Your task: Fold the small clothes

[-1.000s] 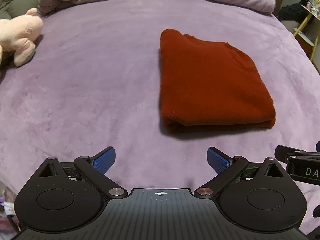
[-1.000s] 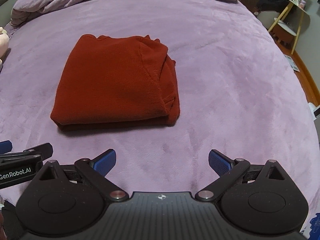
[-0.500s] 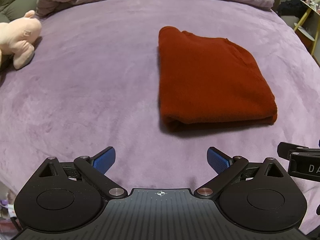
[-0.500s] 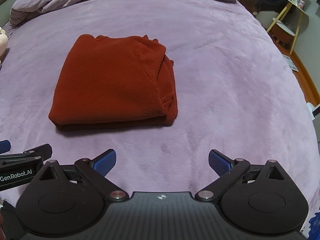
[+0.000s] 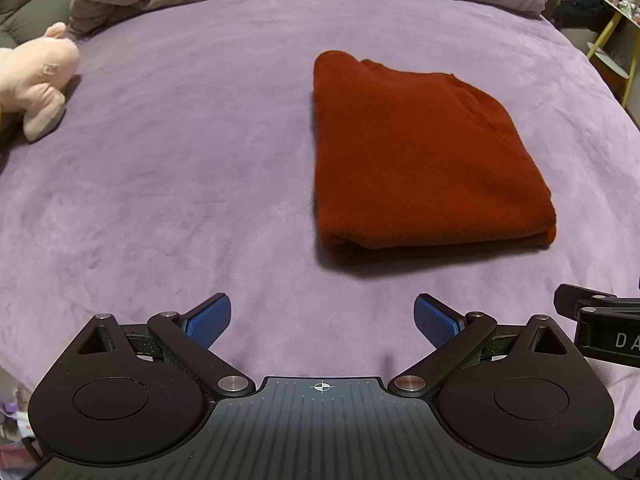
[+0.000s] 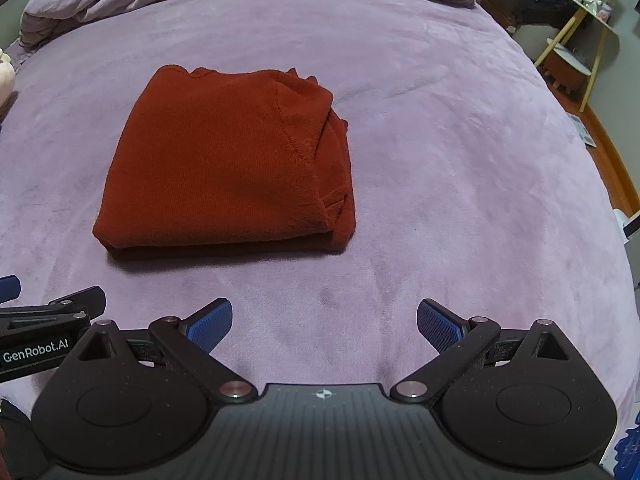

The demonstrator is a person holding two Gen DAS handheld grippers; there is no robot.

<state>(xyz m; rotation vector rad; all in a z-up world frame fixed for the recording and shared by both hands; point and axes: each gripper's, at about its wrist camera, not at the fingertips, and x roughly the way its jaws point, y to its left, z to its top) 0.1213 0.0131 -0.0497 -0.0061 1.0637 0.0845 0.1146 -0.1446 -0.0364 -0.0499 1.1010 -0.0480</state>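
Two sets of tongs, left tongs (image 5: 322,316) and right tongs (image 6: 324,318), hang side by side with blue pads spread wide, gripping nothing, low over the purple bed (image 5: 160,184), pointing forward. Just beyond them the red garment (image 6: 228,168) lies in a neat squared bundle, apart from both, which suggests the fold is done. A pink plush toy (image 5: 34,80) sits far left.
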